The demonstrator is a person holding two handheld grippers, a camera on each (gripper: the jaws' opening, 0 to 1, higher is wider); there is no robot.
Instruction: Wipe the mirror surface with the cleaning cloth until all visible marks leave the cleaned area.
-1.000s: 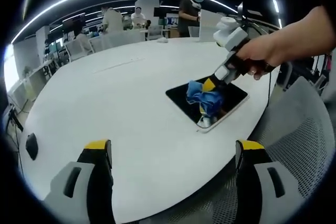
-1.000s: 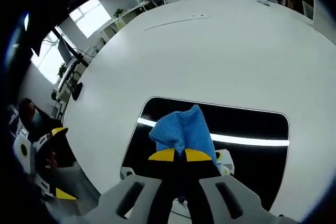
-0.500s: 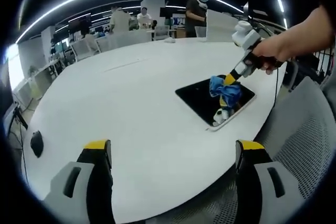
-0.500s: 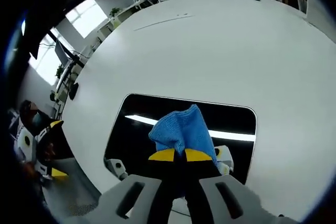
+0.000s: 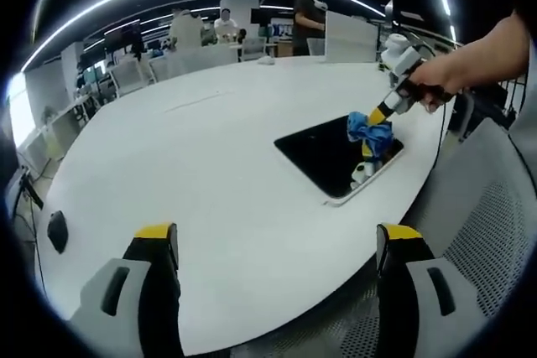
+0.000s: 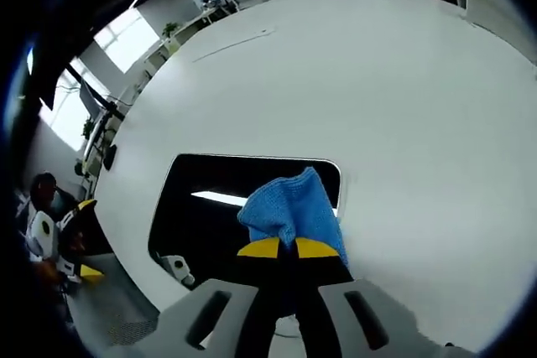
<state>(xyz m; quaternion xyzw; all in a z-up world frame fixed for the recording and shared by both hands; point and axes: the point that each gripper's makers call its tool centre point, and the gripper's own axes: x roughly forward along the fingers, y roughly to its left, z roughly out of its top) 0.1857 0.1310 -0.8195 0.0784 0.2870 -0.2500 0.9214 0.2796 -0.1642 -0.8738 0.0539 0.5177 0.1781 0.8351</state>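
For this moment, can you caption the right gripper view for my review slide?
Right tongs shut on a blue cleaning cloth at the edge of a dark mirror lying on a white table.

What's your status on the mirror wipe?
Right gripper shut on blue cloth, at mirror edge. Left gripper open, idle over white table. Nothing in the way.

There is one mirror (image 5: 323, 155) on one white table (image 5: 193, 173), and one blue cloth (image 5: 367, 130) is on the mirror. There are two grippers: the left gripper (image 5: 277, 245) and the right gripper (image 6: 280, 249). In the background of the left gripper view I can count three people (image 5: 312, 7) standing or sitting, and one small black object (image 5: 55, 230) lies on the table edge.
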